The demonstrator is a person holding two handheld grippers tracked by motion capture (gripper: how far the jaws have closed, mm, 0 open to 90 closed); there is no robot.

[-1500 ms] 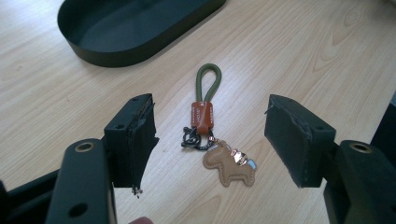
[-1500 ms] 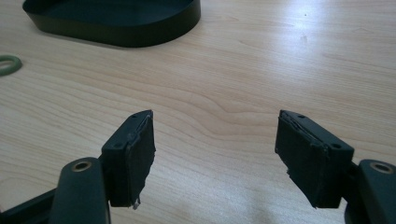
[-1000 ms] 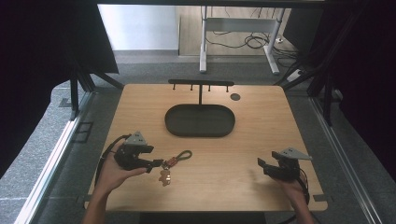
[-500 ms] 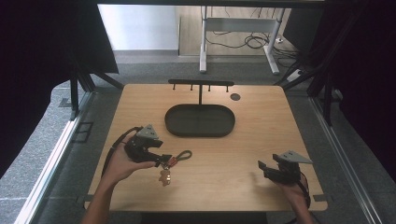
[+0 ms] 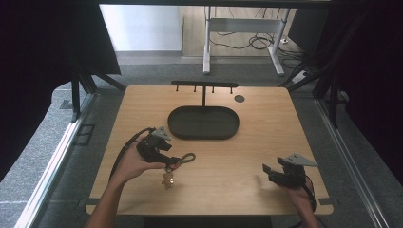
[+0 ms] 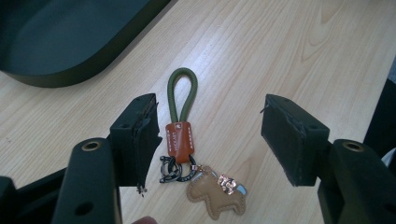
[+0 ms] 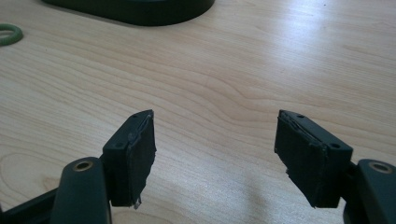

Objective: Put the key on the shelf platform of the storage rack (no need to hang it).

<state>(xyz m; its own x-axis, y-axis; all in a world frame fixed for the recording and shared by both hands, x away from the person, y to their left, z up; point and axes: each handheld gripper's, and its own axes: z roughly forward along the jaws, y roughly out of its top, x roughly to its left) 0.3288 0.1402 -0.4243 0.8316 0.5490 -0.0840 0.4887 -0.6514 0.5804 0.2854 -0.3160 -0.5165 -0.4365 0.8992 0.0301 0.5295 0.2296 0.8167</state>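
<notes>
A keychain (image 5: 179,163) lies on the wooden table: an olive cord loop (image 6: 182,88), an orange leather band (image 6: 180,136), dark rings and a tan horse charm (image 6: 217,196). My left gripper (image 5: 171,160) stands over it, held by a hand. In the left gripper view the band lies between the jaws of the left gripper (image 6: 212,126), close to the left pad (image 6: 140,135) and untouched by either pad. The jaws have just been closing a little and remain wide. My right gripper (image 5: 267,171) rests open at the front right, with bare wood between the jaws of the right gripper (image 7: 215,140).
A black oval tray (image 5: 203,137) sits mid-table, just beyond the keychain. Behind it stands a black rack with hooks (image 5: 204,85), and a small dark disc (image 5: 239,98) lies to its right. The tray's edge (image 7: 140,16) and the cord loop's end (image 7: 9,33) show in the right gripper view.
My left gripper has moved right and slightly away from the table's front edge, coming over the keychain. The right gripper has stayed put.
</notes>
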